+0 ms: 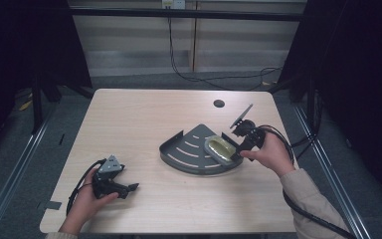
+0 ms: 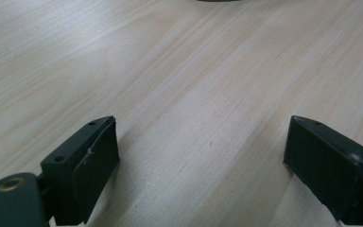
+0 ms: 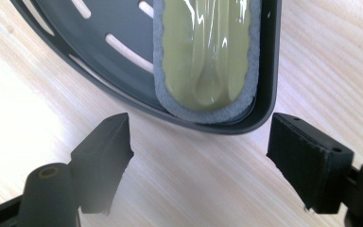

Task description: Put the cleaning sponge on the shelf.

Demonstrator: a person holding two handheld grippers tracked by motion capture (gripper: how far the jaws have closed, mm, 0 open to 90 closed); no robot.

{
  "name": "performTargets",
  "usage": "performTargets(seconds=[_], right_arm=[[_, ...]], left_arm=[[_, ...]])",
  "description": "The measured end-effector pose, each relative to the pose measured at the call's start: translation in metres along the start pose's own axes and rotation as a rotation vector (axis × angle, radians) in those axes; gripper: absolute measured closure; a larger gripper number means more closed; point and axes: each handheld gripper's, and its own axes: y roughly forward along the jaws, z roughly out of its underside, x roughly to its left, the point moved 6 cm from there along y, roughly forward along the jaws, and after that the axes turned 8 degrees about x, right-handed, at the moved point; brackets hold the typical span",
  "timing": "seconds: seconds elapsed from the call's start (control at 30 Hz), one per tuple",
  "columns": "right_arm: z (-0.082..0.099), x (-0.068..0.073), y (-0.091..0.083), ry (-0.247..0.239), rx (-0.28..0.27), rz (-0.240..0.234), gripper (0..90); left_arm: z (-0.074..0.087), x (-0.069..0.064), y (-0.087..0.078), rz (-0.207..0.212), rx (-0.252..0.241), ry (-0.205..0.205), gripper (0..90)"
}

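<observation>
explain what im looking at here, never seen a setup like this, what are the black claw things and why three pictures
A person sits at a wooden table holding a hand-held two-jaw gripper in each hand. The high view looks down from above; the other two pictures come from cameras riding on each gripper, looking along its black jaws. The left gripper rests over bare table, open and holding nothing. The right gripper, also open and empty, sits at the edge of a dark fan-shaped slotted tray. In the tray lies a yellow-green sponge with a grey border, wrapped in clear plastic.
</observation>
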Motion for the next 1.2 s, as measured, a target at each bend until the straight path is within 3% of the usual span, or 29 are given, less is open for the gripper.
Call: performTargets(seconds=[0.8, 1.2], right_arm=[[0.031, 0.001, 0.009, -0.034, -0.002, 0.002, 21.8], [0.051, -0.006, 0.016, -0.022, 0.006, -0.001, 21.4]], left_arm=[[0.0, 0.0, 0.0, 0.0, 0.0, 0.0, 10.3], [0.0, 0.0, 0.0, 0.0, 0.0, 0.0, 10.3]])
